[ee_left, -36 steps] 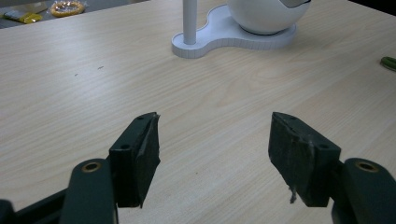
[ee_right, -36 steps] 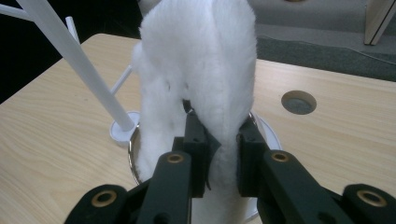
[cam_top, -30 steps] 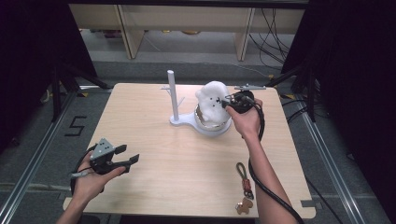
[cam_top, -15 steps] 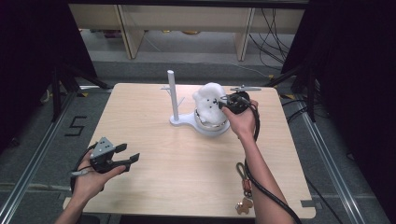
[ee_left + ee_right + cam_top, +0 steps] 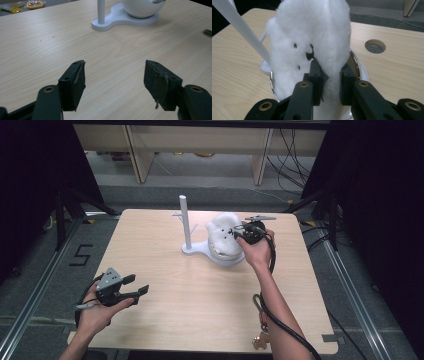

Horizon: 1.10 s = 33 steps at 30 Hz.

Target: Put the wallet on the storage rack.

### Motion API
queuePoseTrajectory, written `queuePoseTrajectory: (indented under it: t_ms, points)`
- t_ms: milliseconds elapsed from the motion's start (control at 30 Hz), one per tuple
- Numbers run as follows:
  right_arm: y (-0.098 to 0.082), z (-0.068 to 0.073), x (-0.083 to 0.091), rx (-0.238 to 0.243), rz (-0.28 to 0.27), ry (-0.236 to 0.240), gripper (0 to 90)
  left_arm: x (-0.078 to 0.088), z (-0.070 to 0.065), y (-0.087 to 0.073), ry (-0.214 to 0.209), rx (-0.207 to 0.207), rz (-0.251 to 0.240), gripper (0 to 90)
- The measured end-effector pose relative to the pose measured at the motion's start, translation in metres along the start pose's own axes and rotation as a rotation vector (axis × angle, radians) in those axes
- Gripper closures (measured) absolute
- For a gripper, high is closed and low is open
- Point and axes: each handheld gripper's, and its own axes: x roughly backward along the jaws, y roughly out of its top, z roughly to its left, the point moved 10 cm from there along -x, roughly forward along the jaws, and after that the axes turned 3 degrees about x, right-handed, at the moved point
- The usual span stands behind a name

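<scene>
From the high view, the right gripper meets a fluffy white plush toy in a white bowl-shaped stand on the far worktop; the left gripper hovers near left. The left gripper view shows its fingers spread apart, holding nothing. The right gripper view shows fingers clamped on the plush, and the bowl's shiny rim.

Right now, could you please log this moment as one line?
right tool: shut on white plush toy over bowl | left tool: open, near table front-left

Fluffy white plush toy; shiny metal bowl; matt pale wood-grain table.
</scene>
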Motion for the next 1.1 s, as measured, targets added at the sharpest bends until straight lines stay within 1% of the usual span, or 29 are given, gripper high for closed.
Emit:
queuePoseTrajectory:
  t_ms: [33, 67, 100, 133, 167, 200, 233, 267, 333, 400, 433, 467, 500, 533, 600, 633, 667, 700, 733, 767, 800, 833, 900, 933, 967, 1000, 1033, 1067, 1100]
  points:
    - [-0.001, -0.002, -0.001, 0.014, 0.004, -0.002, 77.1, 0.000, 0.000, 0.000, -0.001, -0.001, 0.001, 33.2]
    - [-0.002, -0.001, -0.003, 0.005, 0.006, -0.008, 76.9, 0.000, 0.000, 0.000, -0.002, 0.000, 0.002, 33.3]
    - [-0.002, -0.003, -0.003, 0.028, 0.006, -0.012, 76.6, 0.000, -0.001, 0.000, -0.002, 0.000, 0.001, 33.3]
    - [-0.003, -0.002, -0.004, 0.014, 0.009, -0.014, 76.5, -0.001, -0.001, 0.000, -0.011, -0.001, -0.002, 33.3]
    - [-0.003, -0.002, -0.004, 0.014, 0.013, -0.018, 76.4, -0.001, -0.002, 0.001, -0.013, -0.005, -0.006, 33.3]
    - [-0.003, -0.004, -0.005, 0.035, 0.010, -0.015, 76.4, -0.001, -0.002, 0.001, -0.007, -0.002, -0.004, 33.4]
    - [-0.003, -0.003, -0.005, 0.019, 0.017, -0.018, 76.4, -0.001, -0.003, 0.002, -0.009, -0.006, -0.005, 33.4]
    - [-0.003, -0.003, -0.006, 0.027, 0.013, -0.019, 76.4, -0.002, -0.003, 0.002, -0.013, -0.006, -0.007, 33.3]
    - [-0.004, -0.003, -0.007, 0.023, 0.016, -0.028, 76.3, -0.003, -0.005, 0.004, -0.020, -0.008, -0.011, 33.4]
    - [-0.004, -0.004, -0.007, 0.034, 0.016, -0.034, 76.1, -0.004, -0.008, 0.004, -0.029, -0.004, -0.014, 33.4]
    - [-0.004, -0.004, -0.008, 0.041, 0.016, -0.036, 76.0, -0.004, -0.008, 0.004, -0.033, -0.011, -0.008, 33.4]
    - [-0.004, -0.005, -0.008, 0.054, 0.016, -0.043, 75.9, -0.004, -0.010, 0.005, -0.036, -0.009, -0.012, 33.4]
    - [-0.004, -0.005, -0.008, 0.057, 0.021, -0.051, 75.6, -0.004, -0.010, 0.005, -0.031, -0.012, -0.011, 33.4]
    - [-0.004, -0.004, -0.009, 0.046, 0.017, -0.050, 75.4, -0.005, -0.011, 0.006, -0.032, -0.011, -0.012, 33.4]
    - [-0.004, -0.005, -0.009, 0.063, 0.017, -0.051, 74.5, -0.006, -0.013, 0.005, -0.039, -0.017, -0.011, 33.4]
    - [-0.004, -0.005, -0.009, 0.061, 0.021, -0.051, 73.6, -0.006, -0.013, 0.005, -0.036, -0.017, -0.007, 33.4]
    - [-0.004, -0.005, -0.009, 0.066, 0.020, -0.052, 72.3, -0.006, -0.013, 0.005, -0.043, -0.013, -0.010, 33.4]
    - [-0.004, -0.006, -0.008, 0.070, 0.024, -0.063, 71.0, -0.006, -0.013, 0.005, -0.042, -0.013, -0.010, 33.4]
    - [-0.004, -0.005, -0.008, 0.062, 0.024, -0.063, 69.3, -0.006, -0.013, 0.004, -0.042, -0.011, -0.011, 33.4]
    - [-0.003, -0.005, -0.008, 0.062, 0.014, -0.072, 67.2, -0.006, -0.012, 0.004, -0.039, -0.009, -0.010, 33.4]
    - [-0.003, -0.007, -0.007, 0.078, 0.016, -0.070, 65.2, -0.006, -0.012, 0.003, -0.035, -0.007, -0.007, 33.4]
    - [-0.003, -0.007, -0.006, 0.073, 0.017, -0.076, 63.2, -0.006, -0.011, 0.003, -0.034, -0.007, -0.007, 33.4]
    - [-0.002, -0.006, -0.004, 0.066, 0.010, -0.070, 59.8, -0.007, -0.011, 0.002, -0.034, -0.005, -0.001, 33.4]
    - [-0.004, -0.004, -0.002, 0.041, 0.028, -0.075, 58.0, -0.007, -0.011, 0.001, -0.035, -0.003, 0.000, 33.4]
    - [-0.003, -0.007, -0.002, 0.065, 0.017, -0.071, 56.4, -0.007, -0.011, 0.002, -0.034, -0.001, 0.001, 33.4]
    - [-0.003, -0.007, -0.001, 0.063, 0.022, -0.075, 55.1, -0.007, -0.011, 0.002, -0.033, -0.001, 0.001, 33.4]
    - [-0.003, -0.005, 0.001, 0.049, 0.022, -0.077, 53.6, -0.008, -0.012, 0.003, -0.039, -0.001, -0.004, 33.4]
    - [-0.001, -0.007, 0.002, 0.060, 0.013, -0.070, 52.6, -0.008, -0.012, 0.003, -0.039, 0.002, -0.006, 33.5]
    - [-0.001, -0.009, 0.004, 0.074, 0.015, -0.083, 52.2, -0.009, -0.013, 0.003, -0.040, 0.001, -0.004, 33.5]
